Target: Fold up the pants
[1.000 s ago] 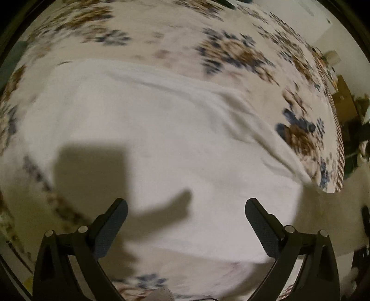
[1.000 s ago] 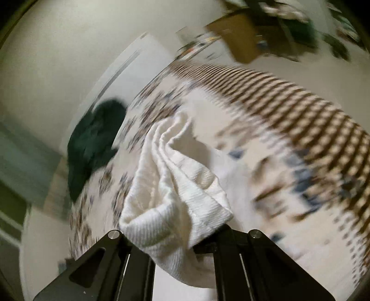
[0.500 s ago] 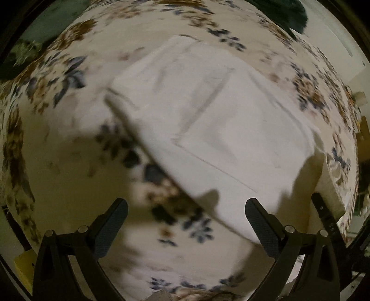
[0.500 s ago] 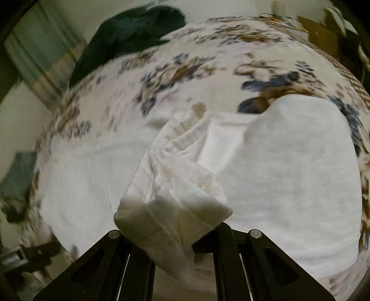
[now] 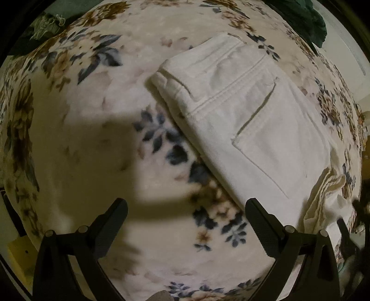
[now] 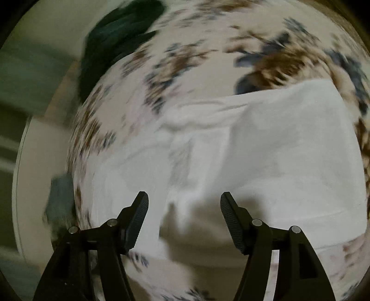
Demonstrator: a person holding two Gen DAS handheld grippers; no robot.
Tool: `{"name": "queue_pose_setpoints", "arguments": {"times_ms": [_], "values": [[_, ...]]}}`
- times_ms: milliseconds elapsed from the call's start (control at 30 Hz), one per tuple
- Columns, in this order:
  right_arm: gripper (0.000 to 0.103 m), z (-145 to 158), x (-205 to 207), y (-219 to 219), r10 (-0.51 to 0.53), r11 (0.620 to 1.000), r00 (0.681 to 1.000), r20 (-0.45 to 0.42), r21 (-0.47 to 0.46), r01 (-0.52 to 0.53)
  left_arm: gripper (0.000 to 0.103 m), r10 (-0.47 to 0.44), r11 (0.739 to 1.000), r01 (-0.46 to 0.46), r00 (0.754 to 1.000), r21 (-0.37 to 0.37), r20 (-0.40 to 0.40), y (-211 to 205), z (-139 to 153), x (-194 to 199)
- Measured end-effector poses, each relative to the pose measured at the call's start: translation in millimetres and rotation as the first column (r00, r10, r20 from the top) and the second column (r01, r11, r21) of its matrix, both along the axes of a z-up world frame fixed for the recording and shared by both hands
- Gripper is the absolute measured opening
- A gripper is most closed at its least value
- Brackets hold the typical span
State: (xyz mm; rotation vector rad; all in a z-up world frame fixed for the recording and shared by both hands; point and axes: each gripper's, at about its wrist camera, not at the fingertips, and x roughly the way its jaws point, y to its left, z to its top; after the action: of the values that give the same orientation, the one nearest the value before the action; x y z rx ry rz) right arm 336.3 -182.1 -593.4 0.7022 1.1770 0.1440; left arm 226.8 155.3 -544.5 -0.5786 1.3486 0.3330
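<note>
The white pants (image 5: 245, 120) lie folded on a floral blanket (image 5: 87, 143), back pocket facing up, waistband toward the upper left. A bunched hem (image 5: 323, 199) shows at the lower right of the left wrist view. My left gripper (image 5: 185, 224) is open and empty above the blanket, just left of the pants. In the right wrist view the pants (image 6: 266, 150) spread under my right gripper (image 6: 183, 215), which is open and empty just above the fabric. That view is blurred by motion.
A dark green garment (image 5: 300, 16) lies at the blanket's far edge; it also shows in the right wrist view (image 6: 115, 30). The blanket's edge and a pale floor (image 6: 34, 176) are at the left. A yellow object (image 5: 18, 254) sits low left.
My right gripper opened and let go of the bunched pants hem, which now lies on the folded pants. My left gripper pulled back and left, off the pants.
</note>
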Motion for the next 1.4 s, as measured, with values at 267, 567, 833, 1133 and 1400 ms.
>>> {"name": "queue_pose_setpoints", "arguments": {"times_ms": [267,567,833,1133,1400], "values": [[0.063,-47.8,74.1,86.5,0.146,0.988,0.984,-0.097,-0.029,-0.150,0.103,-0.047,0.999,0.047,0.999,0.000,0.008,-13.6,2.5,9.8],[0.063,8.7,-1.5,69.2,0.279,0.925,0.960,-0.005,-0.268,-0.270,0.103,0.015,1.000,-0.015,1.000,-0.026,-0.011,0.4,-4.8,-0.1],[0.043,-28.8,-32.4,115.6,0.500,0.701,0.862,-0.079,-0.547,-0.457,0.103,0.041,0.999,-0.041,0.999,-0.021,-0.005,12.0,-7.9,-0.4],[0.021,-28.5,-38.8,116.1,0.533,0.677,0.844,-0.053,-0.572,-0.464,0.103,0.230,0.965,-0.205,0.960,-0.162,0.161,48.8,-9.5,1.5],[0.062,-5.7,-26.8,74.9,0.363,0.859,0.932,-0.009,-0.383,-0.339,0.100,0.422,0.899,-0.369,0.874,-0.236,0.241,77.4,-31.4,28.5]]}}
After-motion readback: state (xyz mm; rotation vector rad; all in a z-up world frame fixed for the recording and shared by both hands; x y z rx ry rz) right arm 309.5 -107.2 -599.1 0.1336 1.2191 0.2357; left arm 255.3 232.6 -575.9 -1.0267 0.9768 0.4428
